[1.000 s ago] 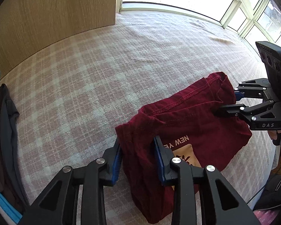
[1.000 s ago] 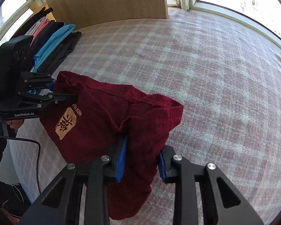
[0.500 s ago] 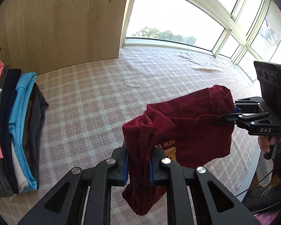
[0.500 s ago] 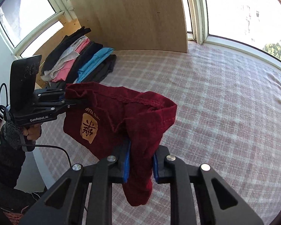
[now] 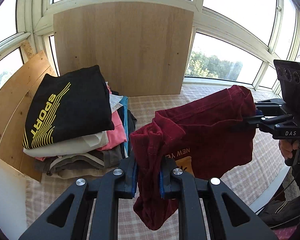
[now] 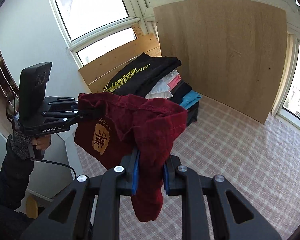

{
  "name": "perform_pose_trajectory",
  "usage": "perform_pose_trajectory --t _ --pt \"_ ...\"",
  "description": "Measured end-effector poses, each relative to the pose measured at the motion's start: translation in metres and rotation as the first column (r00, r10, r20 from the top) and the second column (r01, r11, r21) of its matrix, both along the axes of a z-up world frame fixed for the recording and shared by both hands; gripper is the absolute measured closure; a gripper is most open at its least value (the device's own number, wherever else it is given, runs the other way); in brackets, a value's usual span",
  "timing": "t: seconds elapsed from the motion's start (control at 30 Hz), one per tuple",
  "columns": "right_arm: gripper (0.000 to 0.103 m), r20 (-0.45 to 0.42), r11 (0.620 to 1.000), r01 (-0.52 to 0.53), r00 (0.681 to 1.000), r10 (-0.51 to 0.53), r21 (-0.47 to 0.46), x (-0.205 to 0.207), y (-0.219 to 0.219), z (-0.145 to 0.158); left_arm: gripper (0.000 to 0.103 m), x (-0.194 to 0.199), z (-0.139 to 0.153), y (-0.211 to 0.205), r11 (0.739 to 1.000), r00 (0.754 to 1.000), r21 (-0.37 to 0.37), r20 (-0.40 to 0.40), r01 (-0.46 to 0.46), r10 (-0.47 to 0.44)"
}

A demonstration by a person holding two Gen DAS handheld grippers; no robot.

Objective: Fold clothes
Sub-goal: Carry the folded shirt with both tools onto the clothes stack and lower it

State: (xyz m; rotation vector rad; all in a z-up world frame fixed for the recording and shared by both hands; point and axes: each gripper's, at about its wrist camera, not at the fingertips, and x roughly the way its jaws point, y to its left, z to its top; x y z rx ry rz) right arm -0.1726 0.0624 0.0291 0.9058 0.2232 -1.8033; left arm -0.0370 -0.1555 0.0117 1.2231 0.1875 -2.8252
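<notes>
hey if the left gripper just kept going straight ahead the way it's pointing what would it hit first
Beyond the maroon shirt already clamped in the left gripper, probably the upright wooden board at the back of the checked surface. The stack of folded clothes sits left of that line, though fisheye depth is uncertain.

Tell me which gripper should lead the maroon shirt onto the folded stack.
Probably left. The left gripper, shut on the maroon shirt, is nearest the folded stack. The right gripper clamps the far end, with the shirt hanging between it and the stack.
</notes>
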Motion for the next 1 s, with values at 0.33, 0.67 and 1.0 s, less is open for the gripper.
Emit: perform_pose_trajectory --t 0.33,0.67,1.0 --pt "0.085 0.006 0.995 0.097 0.995 -0.097 -0.019 -0.026 -0.178 0.037 0.088 -0.025 0.048 -0.154 0.987 0.999 -0.16 -0.033 -0.032 0.027" --pt "0.085 0.096 0.983 0.165 0.98 -0.172 0.075 -0.093 -0.266 -0.015 0.087 -0.09 -0.001 -0.244 0.991 0.999 -0.129 0.024 -0.034 0.037" --pt "0.065 0.108 0.965 0.19 0.971 -0.211 0.18 -0.128 -0.277 -0.052 0.063 -0.125 -0.064 -0.275 0.994 0.99 -0.055 0.099 -0.096 0.101"
